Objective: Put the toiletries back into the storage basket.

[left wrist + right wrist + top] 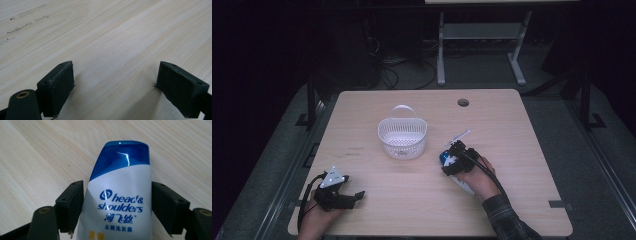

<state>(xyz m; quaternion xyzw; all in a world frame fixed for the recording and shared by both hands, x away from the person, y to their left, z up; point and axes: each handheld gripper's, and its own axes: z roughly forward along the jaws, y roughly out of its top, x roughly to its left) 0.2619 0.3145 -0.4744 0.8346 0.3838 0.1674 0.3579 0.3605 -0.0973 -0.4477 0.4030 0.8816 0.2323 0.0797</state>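
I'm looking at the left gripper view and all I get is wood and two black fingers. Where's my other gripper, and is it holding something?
Observer: Your right gripper is over the right half of the table, and its fingers are pressed against both sides of a shampoo bottle.
Operator: What does the bottle look like?
Observer: It's white with a blue cap and blue writing.
Operator: Is there somewhere I could put it?
Observer: Yes, a white basket with a handle stands near the middle of the table, to the left of the bottle, and it looks empty.
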